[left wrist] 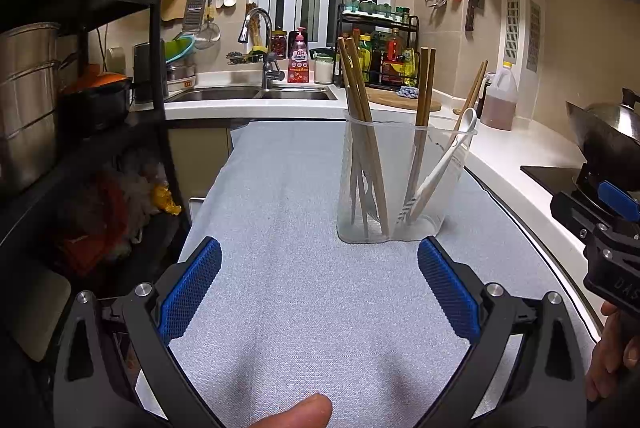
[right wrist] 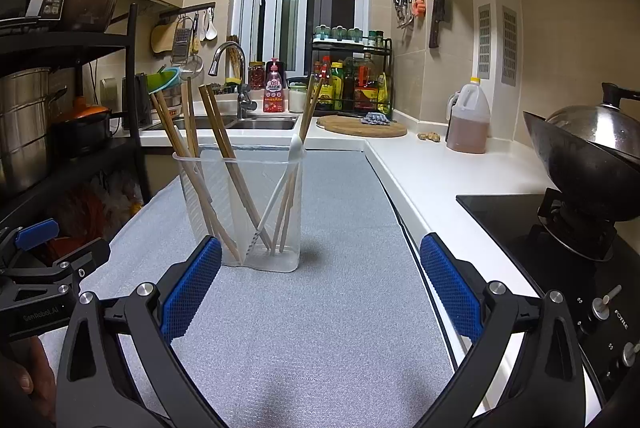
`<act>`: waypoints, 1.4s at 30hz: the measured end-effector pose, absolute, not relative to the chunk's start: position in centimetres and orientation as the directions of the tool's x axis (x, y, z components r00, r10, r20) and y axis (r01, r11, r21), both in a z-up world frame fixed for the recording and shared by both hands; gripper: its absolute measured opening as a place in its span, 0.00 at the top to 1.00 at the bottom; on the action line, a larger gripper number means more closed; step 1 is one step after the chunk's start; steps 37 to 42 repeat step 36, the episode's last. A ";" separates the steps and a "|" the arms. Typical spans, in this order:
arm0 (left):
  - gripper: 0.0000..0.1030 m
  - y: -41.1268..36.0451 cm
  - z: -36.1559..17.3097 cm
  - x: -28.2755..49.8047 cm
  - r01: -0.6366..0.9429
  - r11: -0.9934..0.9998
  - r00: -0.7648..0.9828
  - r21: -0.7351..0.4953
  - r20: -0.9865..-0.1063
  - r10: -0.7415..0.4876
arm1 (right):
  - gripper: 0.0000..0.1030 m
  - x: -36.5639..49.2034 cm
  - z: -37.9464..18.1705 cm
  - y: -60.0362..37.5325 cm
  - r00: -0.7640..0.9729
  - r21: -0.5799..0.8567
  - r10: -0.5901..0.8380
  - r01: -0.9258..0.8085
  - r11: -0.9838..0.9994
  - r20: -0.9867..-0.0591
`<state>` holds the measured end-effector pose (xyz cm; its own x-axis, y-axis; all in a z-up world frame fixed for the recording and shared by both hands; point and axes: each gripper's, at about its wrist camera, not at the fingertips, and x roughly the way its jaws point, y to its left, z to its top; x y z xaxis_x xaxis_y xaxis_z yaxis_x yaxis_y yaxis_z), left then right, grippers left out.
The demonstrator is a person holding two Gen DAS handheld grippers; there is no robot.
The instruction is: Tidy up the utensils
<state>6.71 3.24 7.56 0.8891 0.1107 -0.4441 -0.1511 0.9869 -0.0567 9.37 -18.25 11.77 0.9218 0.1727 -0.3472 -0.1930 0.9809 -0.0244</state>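
Note:
A clear plastic utensil holder (left wrist: 400,184) (right wrist: 244,204) stands upright on a grey mat (left wrist: 296,236) (right wrist: 340,288). Several wooden chopsticks (left wrist: 362,108) (right wrist: 216,132) and a white spoon (left wrist: 444,164) (right wrist: 280,188) lean inside it. My left gripper (left wrist: 319,292) hangs open just short of the holder, nothing between its blue pads (left wrist: 192,288). My right gripper (right wrist: 320,288) is open too, empty, with the holder ahead and slightly left. Each gripper shows at the edge of the other's view: the right gripper (left wrist: 600,228), the left gripper (right wrist: 44,268).
A white counter (right wrist: 432,172) runs right of the mat with an oil jug (right wrist: 468,116), a wok (right wrist: 580,156) on a black hob (right wrist: 520,224), and a cutting board (right wrist: 360,126). A sink (left wrist: 256,94) lies behind. A black shelf rack (left wrist: 80,100) with pots stands on the left.

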 end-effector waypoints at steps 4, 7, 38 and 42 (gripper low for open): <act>0.07 3.2 7.5 6.7 -0.152 0.987 0.889 -0.058 -0.445 0.111 | 0.05 9.4 11.7 -18.3 0.921 -0.026 0.174 -0.195 0.980 -0.348; 0.07 3.2 7.7 6.8 -0.155 0.986 0.889 -0.058 -0.444 0.113 | 0.05 9.4 11.7 -18.3 0.922 -0.027 0.173 -0.194 0.981 -0.348; 0.07 2.9 7.6 7.0 -0.149 0.988 0.889 -0.042 -0.442 0.115 | 0.05 9.3 11.8 -18.3 0.920 -0.029 0.173 -0.195 0.980 -0.351; 0.07 2.9 7.6 7.0 -0.149 0.988 0.889 -0.042 -0.442 0.115 | 0.05 9.3 11.8 -18.3 0.920 -0.029 0.173 -0.195 0.980 -0.351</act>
